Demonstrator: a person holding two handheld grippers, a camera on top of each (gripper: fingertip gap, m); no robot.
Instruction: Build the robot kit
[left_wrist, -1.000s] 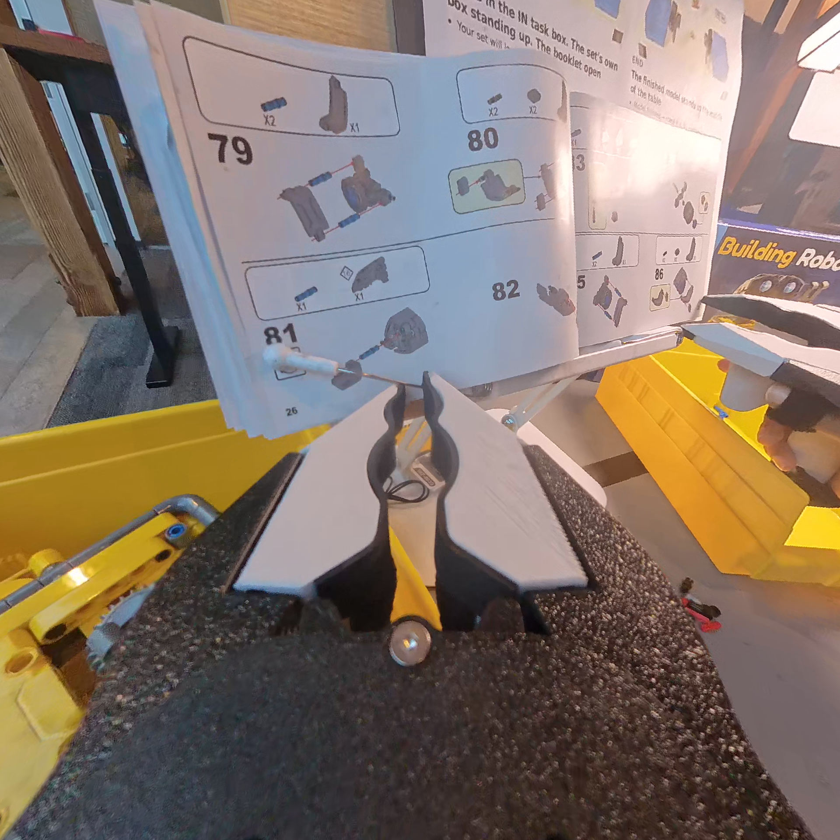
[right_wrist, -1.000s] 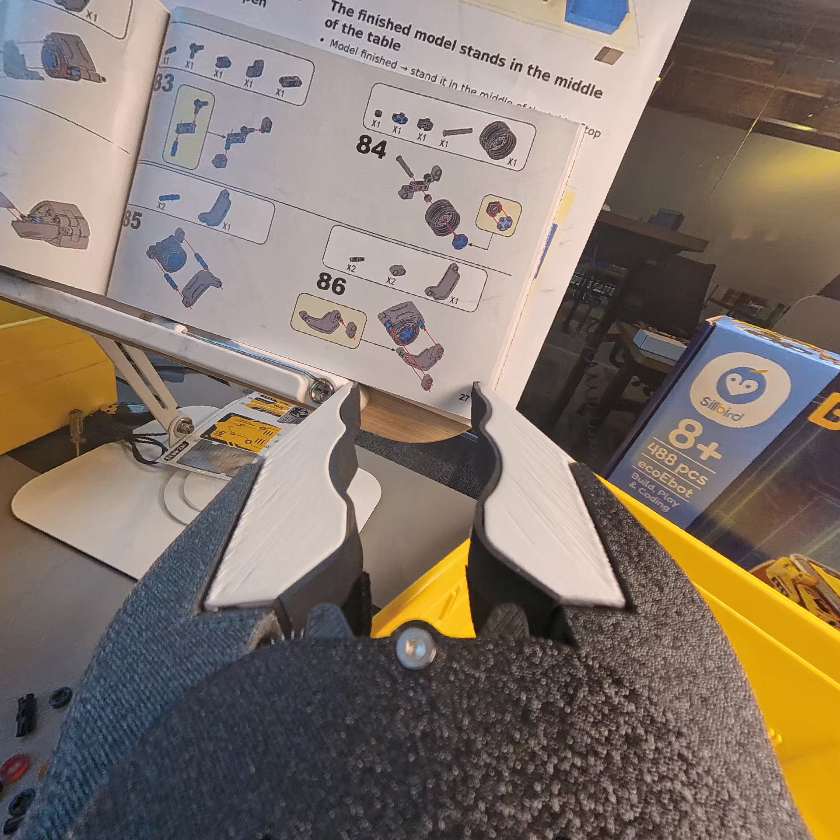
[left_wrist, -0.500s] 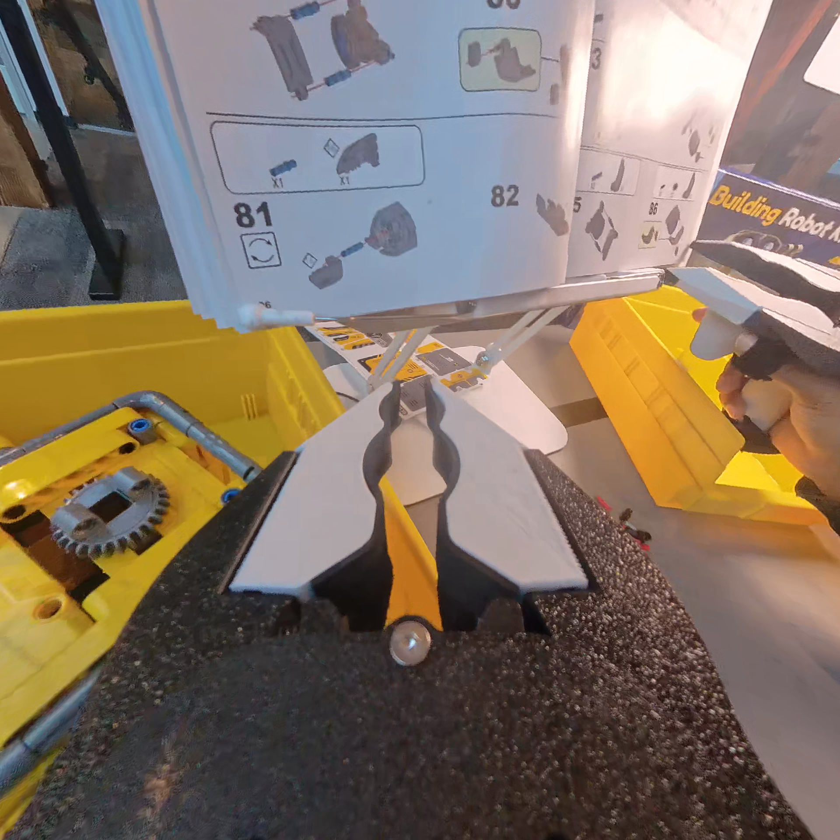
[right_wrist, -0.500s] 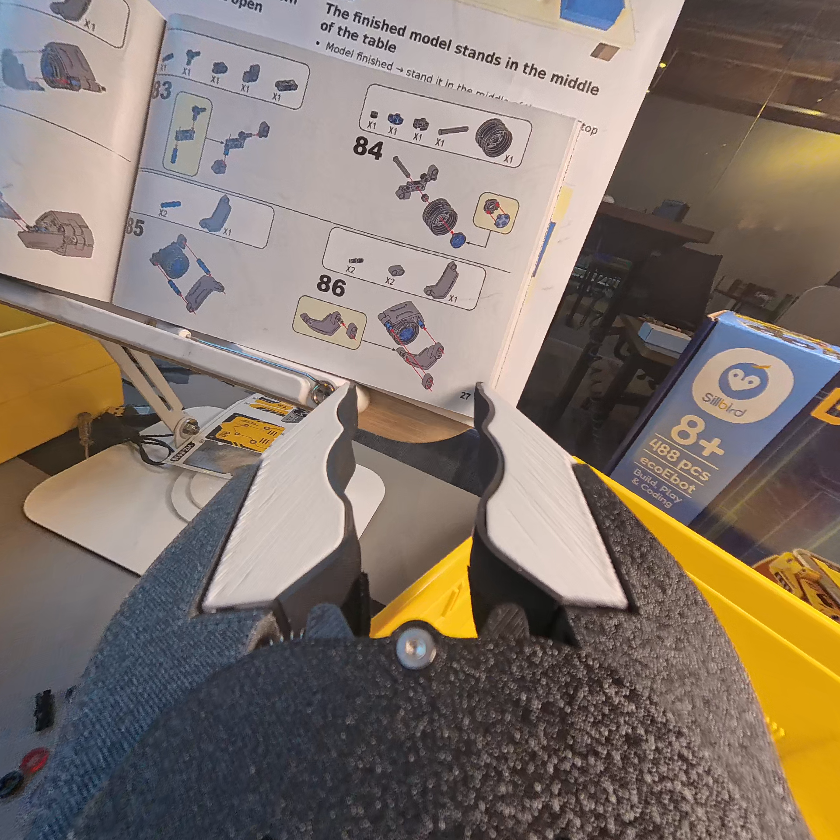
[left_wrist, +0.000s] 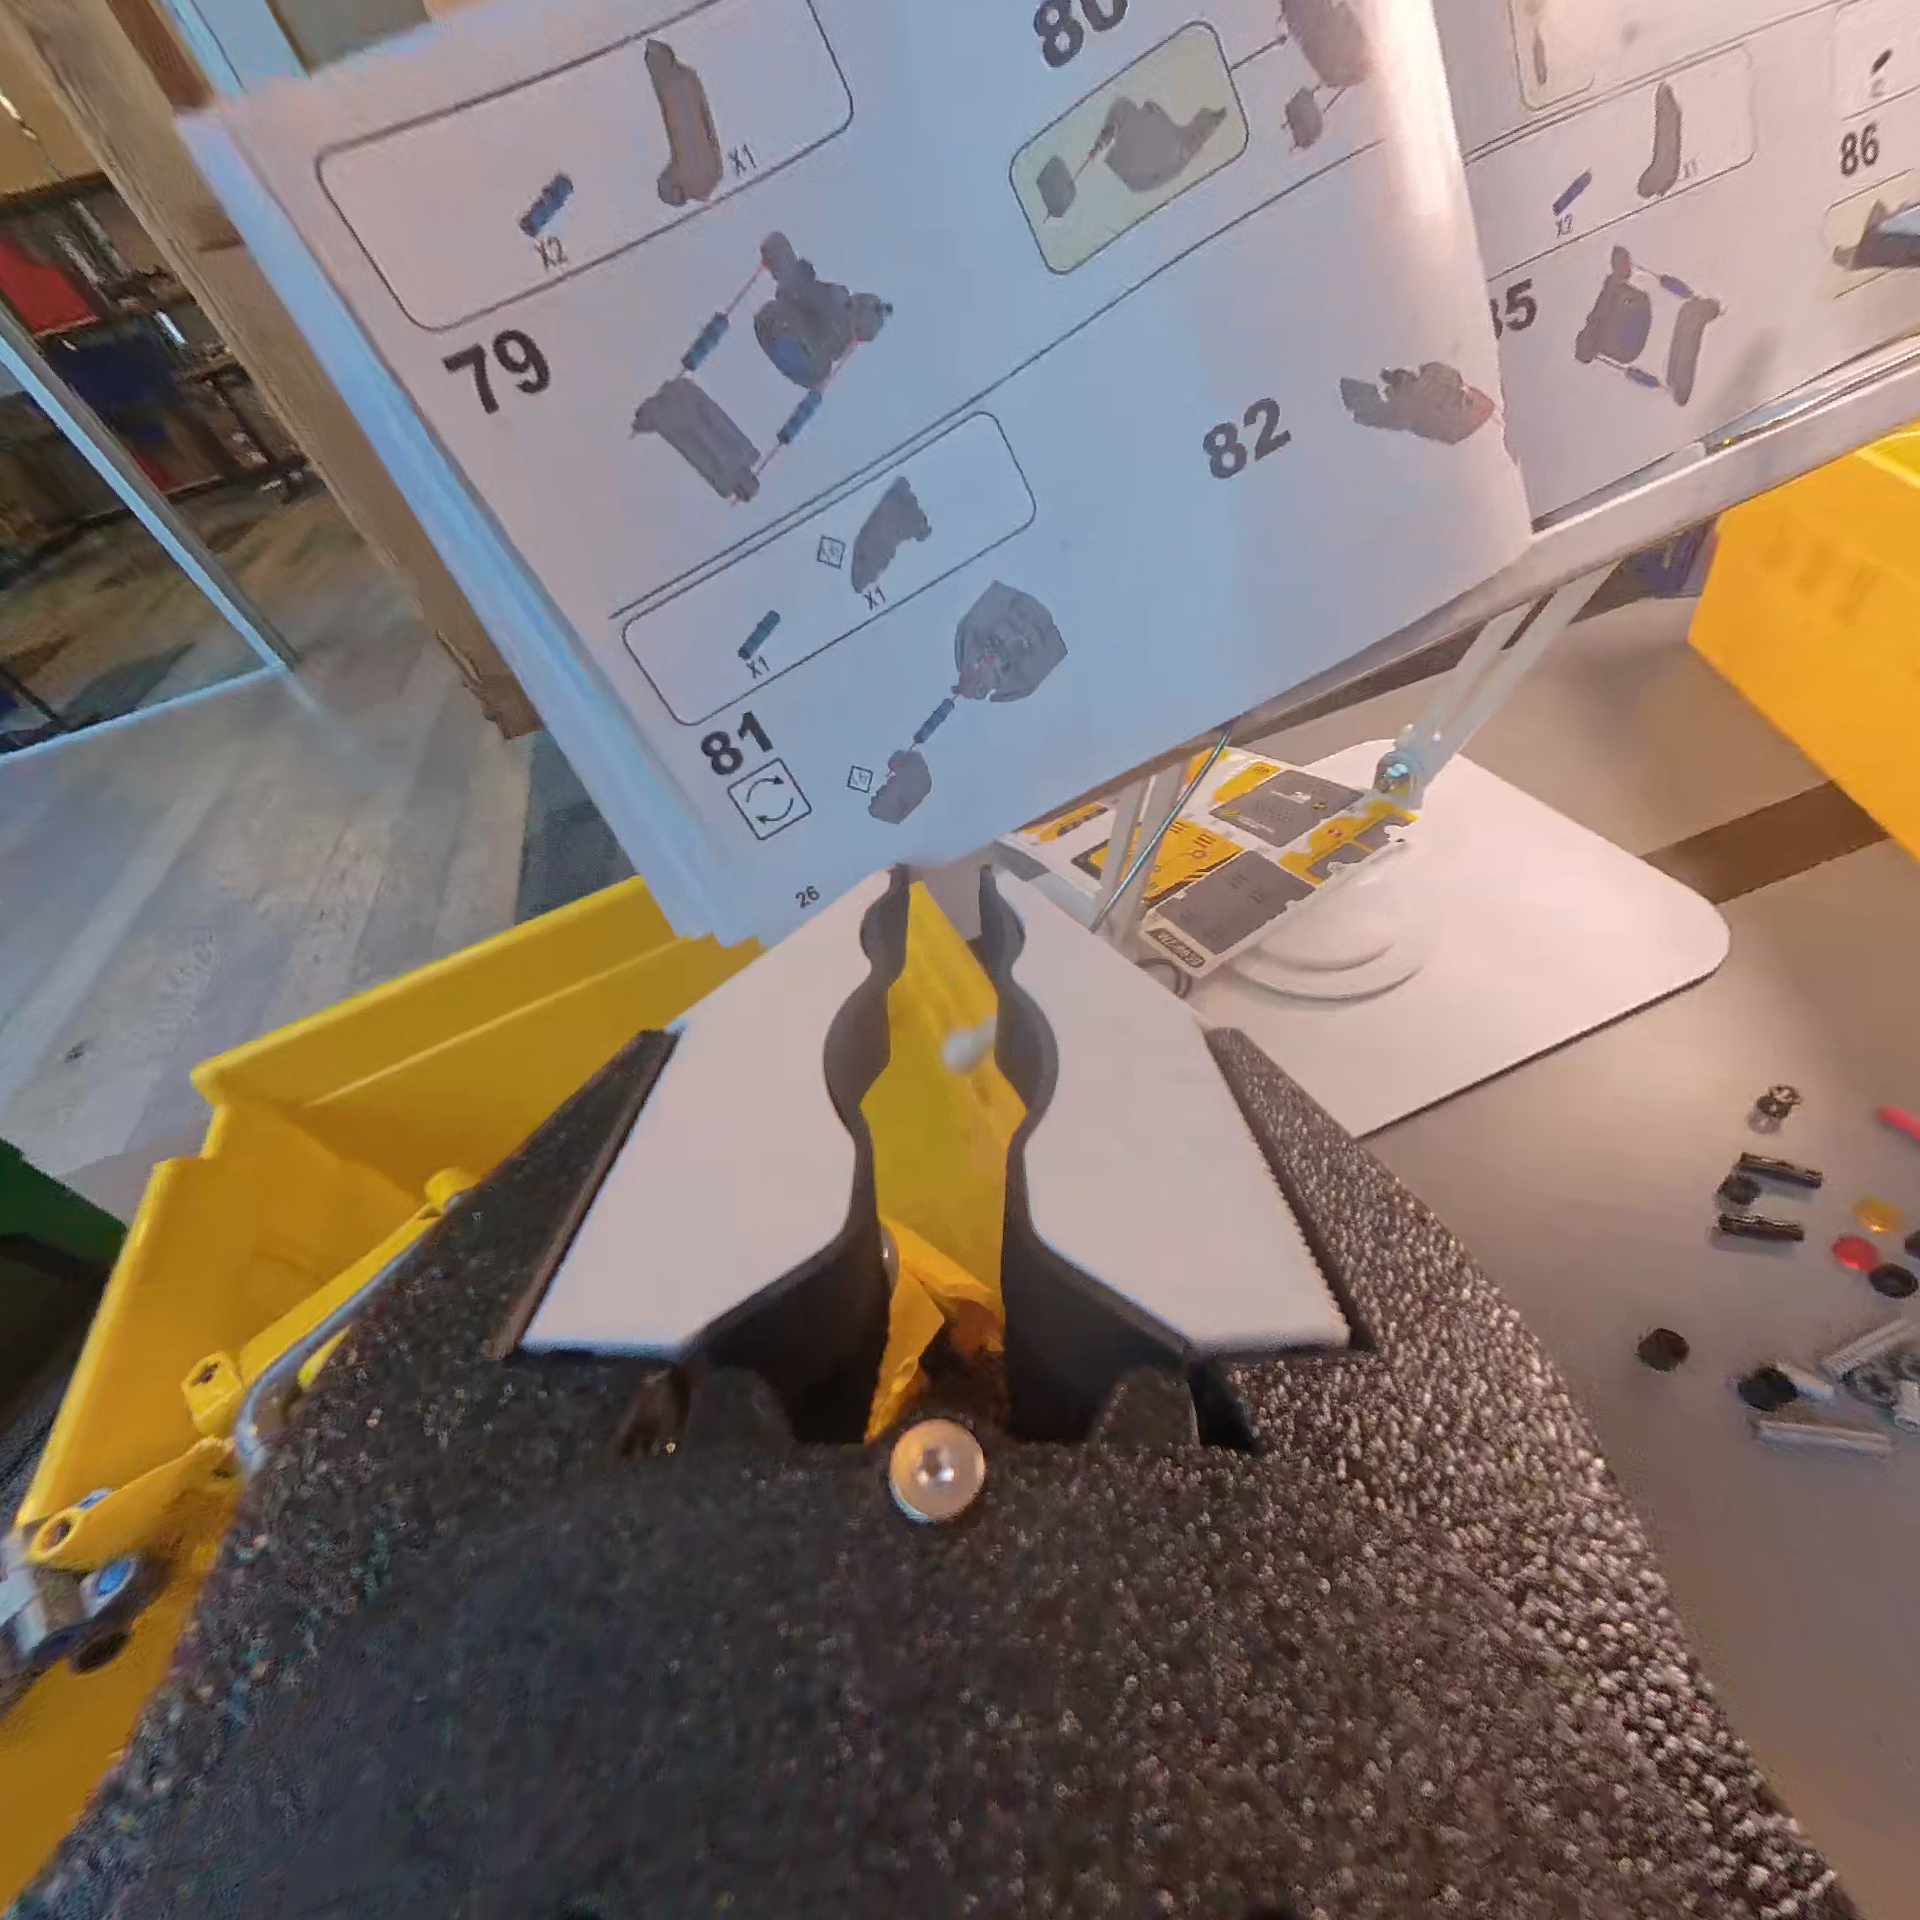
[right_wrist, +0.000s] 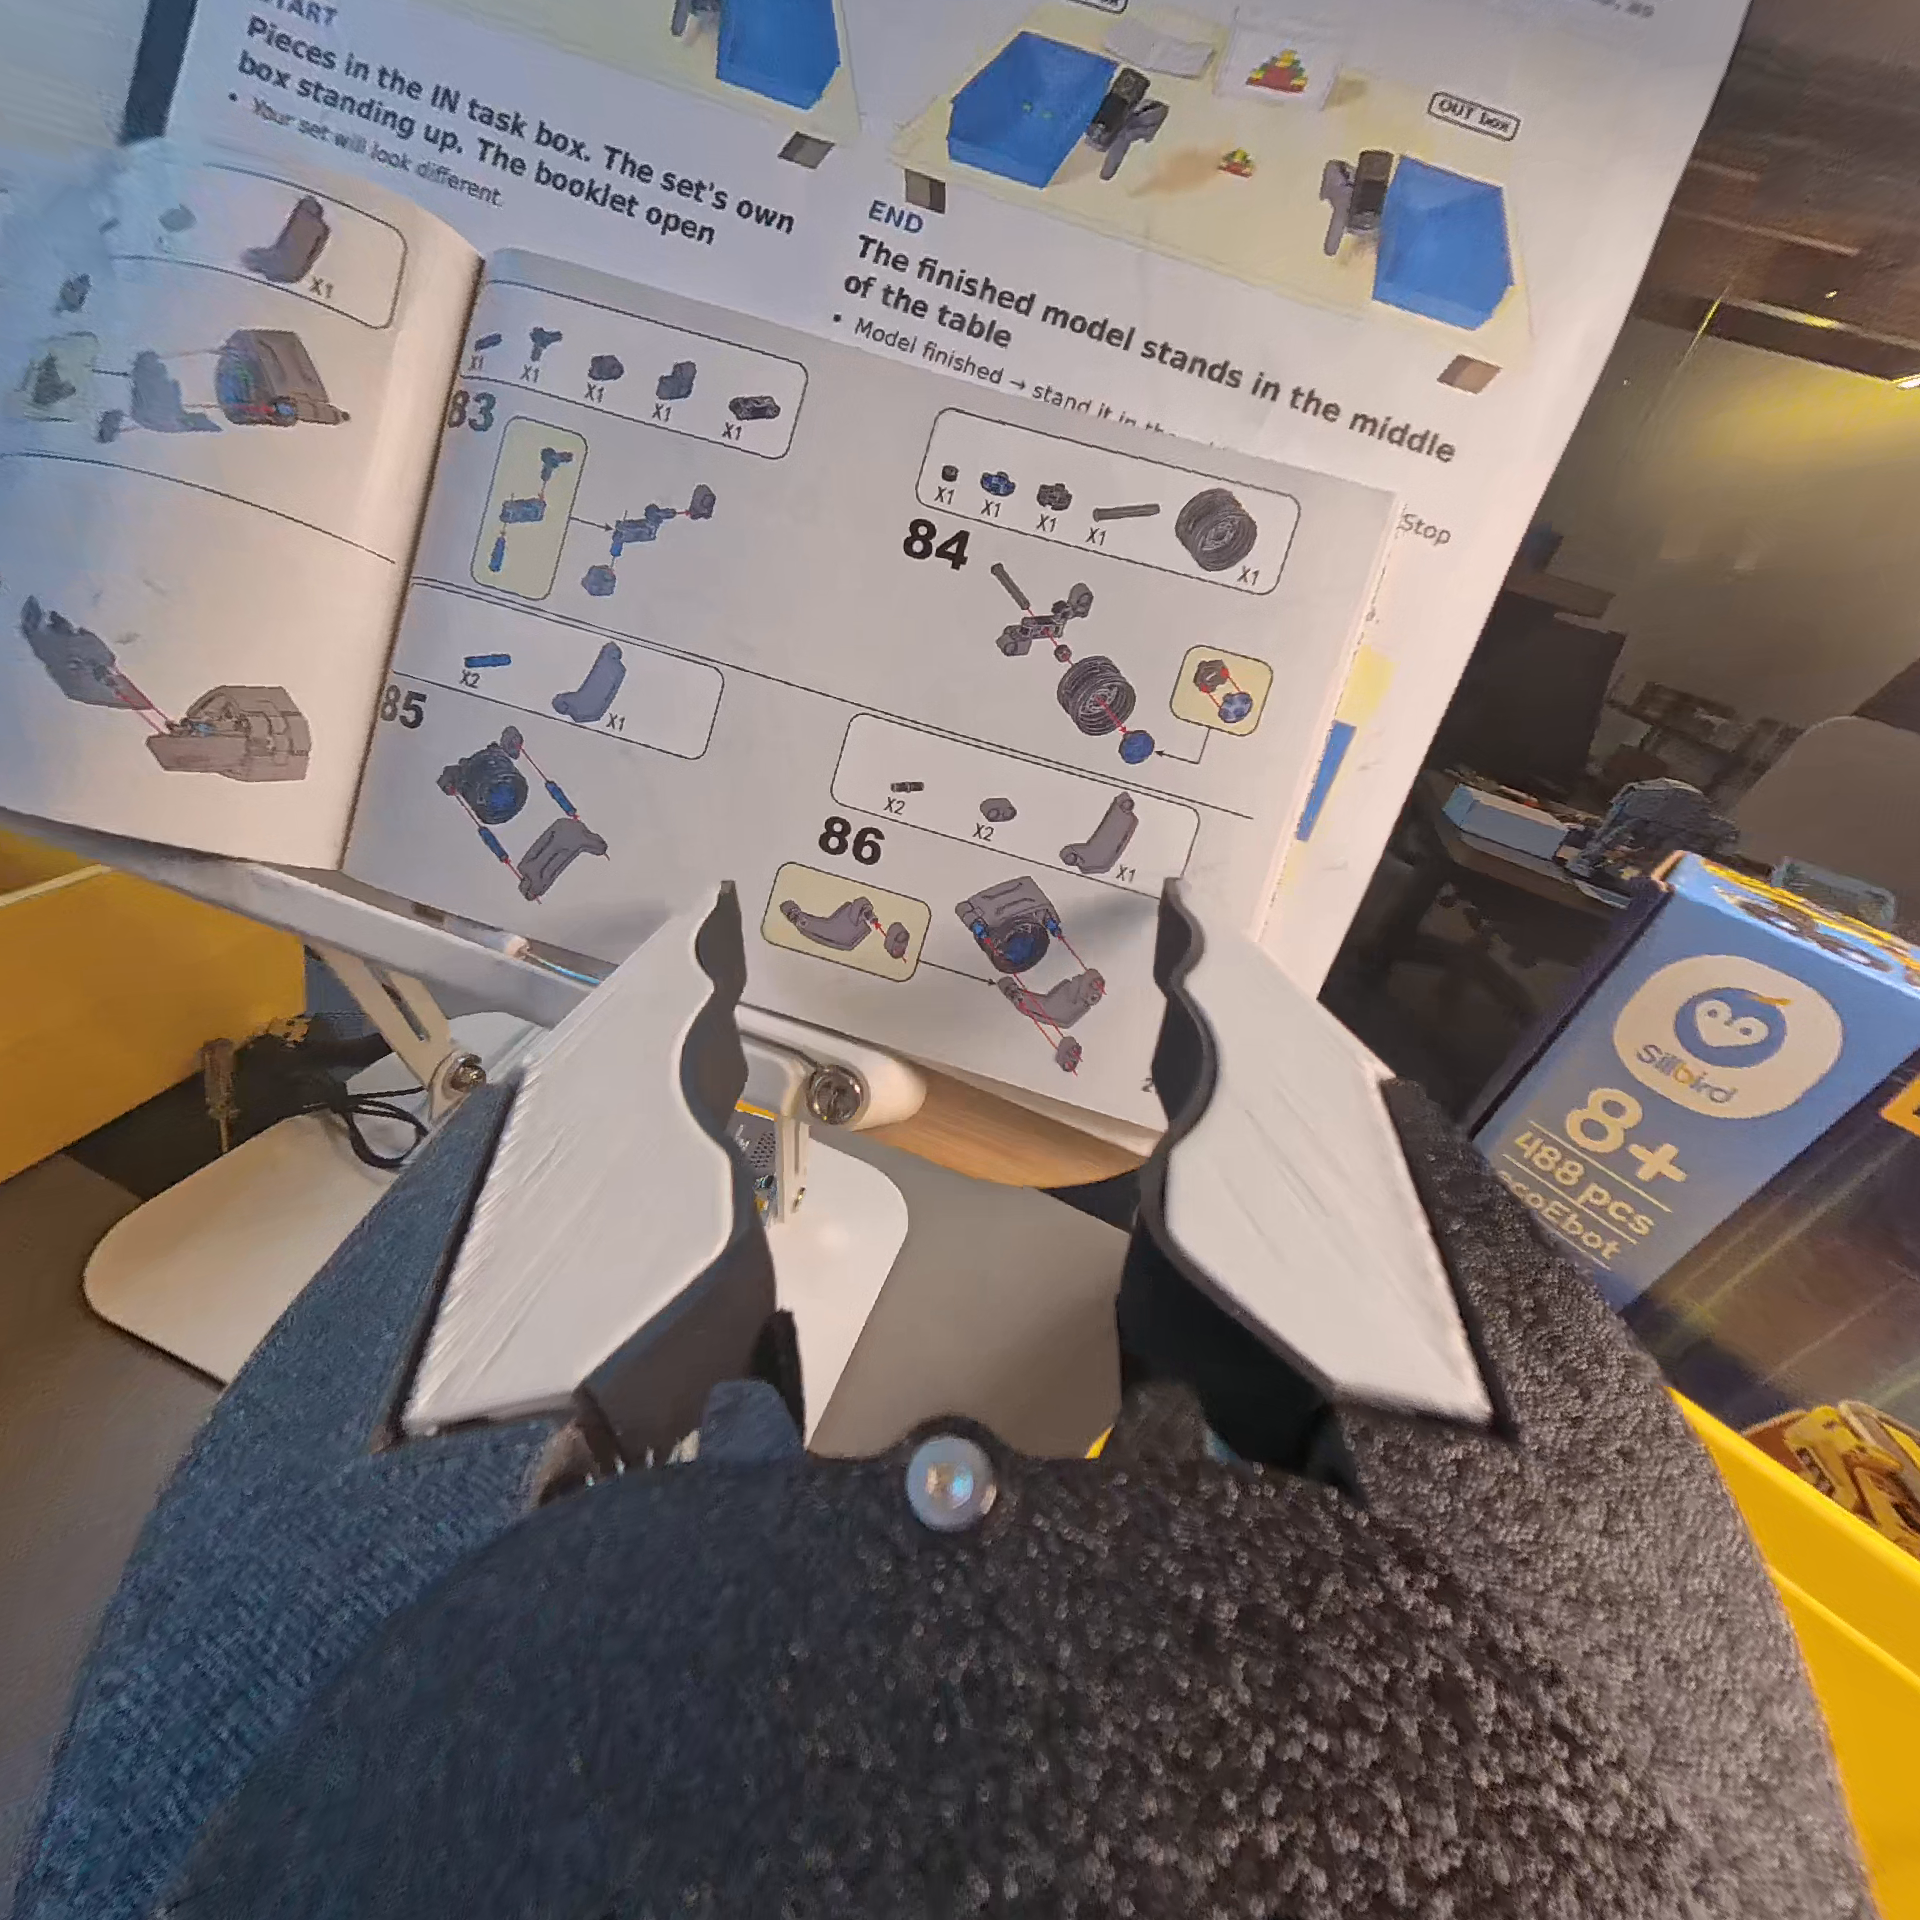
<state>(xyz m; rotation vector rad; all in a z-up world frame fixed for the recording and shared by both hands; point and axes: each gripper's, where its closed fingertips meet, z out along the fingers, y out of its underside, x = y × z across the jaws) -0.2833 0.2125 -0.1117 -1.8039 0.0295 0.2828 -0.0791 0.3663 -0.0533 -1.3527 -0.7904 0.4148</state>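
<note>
Booklet (left_wrist: 935, 436) fills upper frame on its white stand (left_wrist: 1455, 935); thin, floppy pages, best pinched at the bottom edge. My left gripper (left_wrist: 940, 894) nearly closed, empty, tips just below it. Right gripper (right_wrist: 945, 904) spread wide.

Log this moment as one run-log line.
left hand-held gripper: narrow gap, empty, at booklet bottom edge | right hand-held gripper: open, empty, facing booklet | yellow bin below left
</note>
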